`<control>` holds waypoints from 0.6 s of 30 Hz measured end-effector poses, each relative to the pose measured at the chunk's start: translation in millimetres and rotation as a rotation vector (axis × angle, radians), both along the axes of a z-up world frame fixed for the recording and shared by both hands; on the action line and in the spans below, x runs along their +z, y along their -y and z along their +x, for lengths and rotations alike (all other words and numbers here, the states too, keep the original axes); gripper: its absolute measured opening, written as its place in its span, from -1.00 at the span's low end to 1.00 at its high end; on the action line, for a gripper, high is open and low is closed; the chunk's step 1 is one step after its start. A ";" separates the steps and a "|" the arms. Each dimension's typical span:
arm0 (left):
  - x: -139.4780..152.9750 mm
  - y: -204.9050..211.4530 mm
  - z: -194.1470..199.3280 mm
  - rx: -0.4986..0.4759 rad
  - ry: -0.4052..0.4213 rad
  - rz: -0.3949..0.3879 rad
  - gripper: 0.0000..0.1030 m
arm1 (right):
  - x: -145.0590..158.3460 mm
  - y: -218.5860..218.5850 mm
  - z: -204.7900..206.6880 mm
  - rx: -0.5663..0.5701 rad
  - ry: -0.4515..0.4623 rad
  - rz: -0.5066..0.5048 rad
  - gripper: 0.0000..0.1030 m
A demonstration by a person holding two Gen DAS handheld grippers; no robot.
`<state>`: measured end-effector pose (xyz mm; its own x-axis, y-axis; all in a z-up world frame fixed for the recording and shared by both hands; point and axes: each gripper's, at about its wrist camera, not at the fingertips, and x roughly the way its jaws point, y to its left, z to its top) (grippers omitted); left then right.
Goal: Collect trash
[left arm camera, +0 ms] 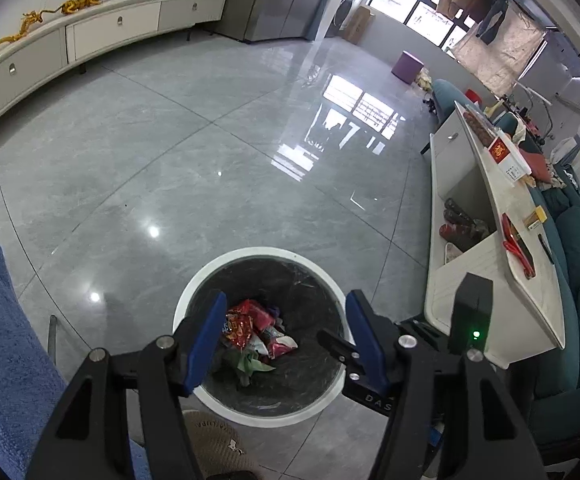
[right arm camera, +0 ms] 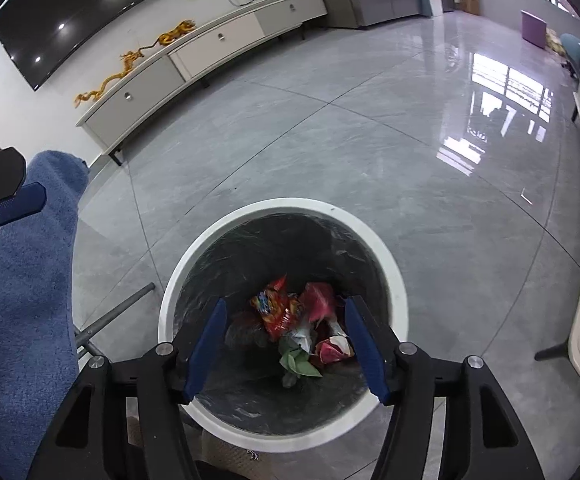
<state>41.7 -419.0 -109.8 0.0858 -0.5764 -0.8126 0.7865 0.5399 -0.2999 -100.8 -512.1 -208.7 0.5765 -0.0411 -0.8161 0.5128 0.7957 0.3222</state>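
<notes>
Bin: your white-rimmed round bin with dark liner [right arm camera: 389, 264] holds crumpled wrappers [right arm camera: 290, 320].
Left gripper [left arm camera: 286, 312]: jaws apart, empty.
Right gripper [right arm camera: 286, 316]: same.
Left view only: cluttered white table [left arm camera: 501, 216].
Right view only: wall TV [right arm camera: 102, 12].

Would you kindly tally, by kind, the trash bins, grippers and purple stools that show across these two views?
White bin: 1
Grippers: 2, the left gripper and the right gripper, both open over the bin
Purple stool: 1
Total: 4
</notes>
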 end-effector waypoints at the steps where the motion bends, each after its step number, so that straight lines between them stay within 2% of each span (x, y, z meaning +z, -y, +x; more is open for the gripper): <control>1: 3.7 -1.7 -1.1 0.007 0.005 -0.006 0.16 | 2.7 0.5 -2.6 -0.007 0.000 -0.006 0.16; 9: 33.6 -20.7 -8.0 0.046 0.037 -0.060 0.17 | 37.2 -6.2 -16.5 -0.038 0.022 -0.063 0.23; 18: 80.5 -64.4 -14.1 0.094 0.060 -0.157 0.20 | 89.3 -26.9 -26.4 -0.089 0.053 -0.140 0.29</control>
